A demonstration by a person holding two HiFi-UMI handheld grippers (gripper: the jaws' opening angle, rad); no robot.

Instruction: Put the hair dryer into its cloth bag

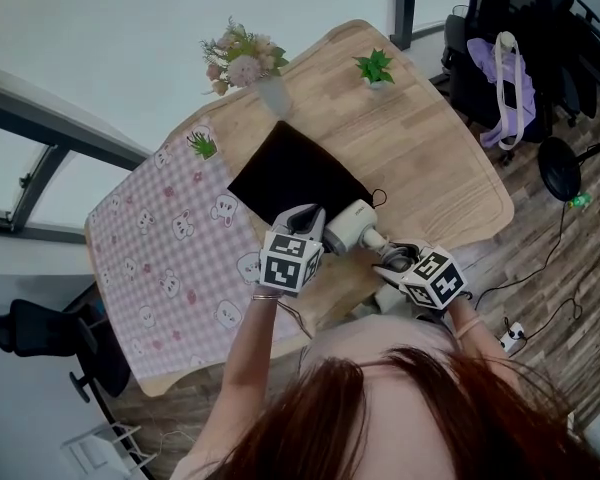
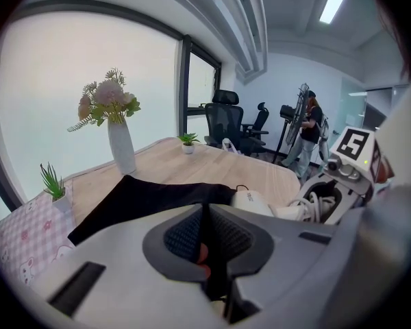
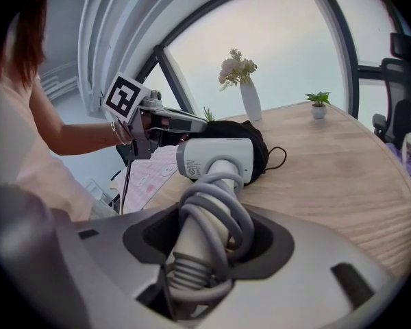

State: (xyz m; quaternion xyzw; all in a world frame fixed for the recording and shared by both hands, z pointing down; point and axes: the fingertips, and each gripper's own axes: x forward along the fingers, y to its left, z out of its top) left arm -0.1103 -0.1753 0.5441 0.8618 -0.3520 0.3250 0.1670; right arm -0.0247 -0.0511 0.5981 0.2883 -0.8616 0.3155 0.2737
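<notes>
Left hand-held gripper pinching cloth bag edge; right hand-held gripper clamped on hair dryer handle

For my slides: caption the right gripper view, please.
Right gripper holds the cord-wrapped hair dryer, its head at the cloth bag pinched by the left gripper.

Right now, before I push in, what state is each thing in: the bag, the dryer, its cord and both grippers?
Black cloth bag: lying on the wooden table, near edge pinched up.
White hair dryer: head at the bag's mouth, handle outside.
Grey cord: coiled round the dryer's handle.
Left gripper: jaws shut on the bag's edge.
Right gripper: jaws closed on the cord-wrapped handle.
</notes>
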